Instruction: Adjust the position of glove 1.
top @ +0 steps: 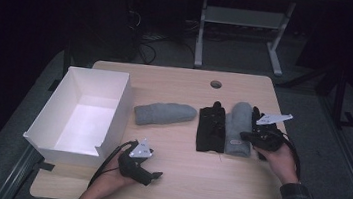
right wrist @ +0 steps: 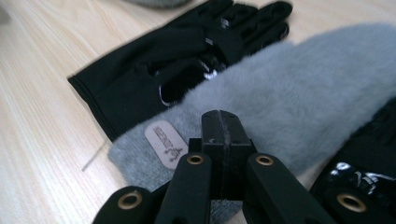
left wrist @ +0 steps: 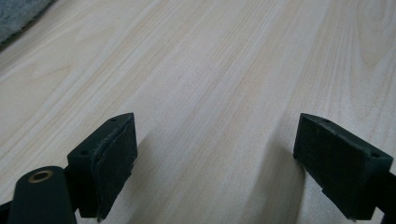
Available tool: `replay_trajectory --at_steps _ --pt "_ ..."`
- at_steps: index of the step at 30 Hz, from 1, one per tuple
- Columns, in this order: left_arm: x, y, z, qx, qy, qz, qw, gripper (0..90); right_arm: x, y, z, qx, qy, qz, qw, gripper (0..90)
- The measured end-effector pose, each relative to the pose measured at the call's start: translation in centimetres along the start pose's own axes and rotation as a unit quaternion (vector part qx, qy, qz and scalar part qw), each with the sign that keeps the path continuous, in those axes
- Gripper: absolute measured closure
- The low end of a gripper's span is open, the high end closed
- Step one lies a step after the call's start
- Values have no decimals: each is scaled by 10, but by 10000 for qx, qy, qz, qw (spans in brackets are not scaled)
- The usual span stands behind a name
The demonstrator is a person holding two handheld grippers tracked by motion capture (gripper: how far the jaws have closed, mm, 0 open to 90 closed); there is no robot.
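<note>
Right gripper [right wrist: 223, 128] jaws pinched flat together over grey mitten [right wrist: 299, 93], maybe snagging fuzz only, slip risk; left gripper [left wrist: 215, 154] jaws wide, idle.

A grey fuzzy mitten [top: 239, 129] lies flat on the table at the right, fingertip end away from the person, cuff toward them. Its cuff carries a small pale tag [right wrist: 166, 144]. The right claw [right wrist: 223, 135] is closed on the cuff edge, beside that tag. A black glove [top: 211, 127] lies flat against the mitten's left side, fingers pointing the same way. A second grey mitten [top: 164, 114] lies crosswise, well apart to the left.
</note>
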State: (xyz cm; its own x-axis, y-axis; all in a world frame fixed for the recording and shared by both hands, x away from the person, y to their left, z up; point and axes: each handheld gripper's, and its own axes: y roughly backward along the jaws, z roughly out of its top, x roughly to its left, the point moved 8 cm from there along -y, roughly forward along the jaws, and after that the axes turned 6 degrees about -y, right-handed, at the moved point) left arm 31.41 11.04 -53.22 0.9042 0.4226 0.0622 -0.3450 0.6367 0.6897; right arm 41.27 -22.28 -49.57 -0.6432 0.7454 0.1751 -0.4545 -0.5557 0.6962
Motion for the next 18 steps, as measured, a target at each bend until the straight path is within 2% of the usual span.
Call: replay_trajectory --at_steps 1,3,12,18 --pt "0 0 0 0 -1 -1 10000 129 0 -2 -2 76 -23 19 10000 900" --pt "0 0 0 2 -1 5 10000 130 1 -6 -7 249 80 29 9997 900" --pt "1 1 -1 29 -23 15 10000 130 12 -3 -13 346 115 265 9990 900" --pt "1 1 -1 51 -45 13 10000 130 25 2 -20 396 252 468 9978 900"
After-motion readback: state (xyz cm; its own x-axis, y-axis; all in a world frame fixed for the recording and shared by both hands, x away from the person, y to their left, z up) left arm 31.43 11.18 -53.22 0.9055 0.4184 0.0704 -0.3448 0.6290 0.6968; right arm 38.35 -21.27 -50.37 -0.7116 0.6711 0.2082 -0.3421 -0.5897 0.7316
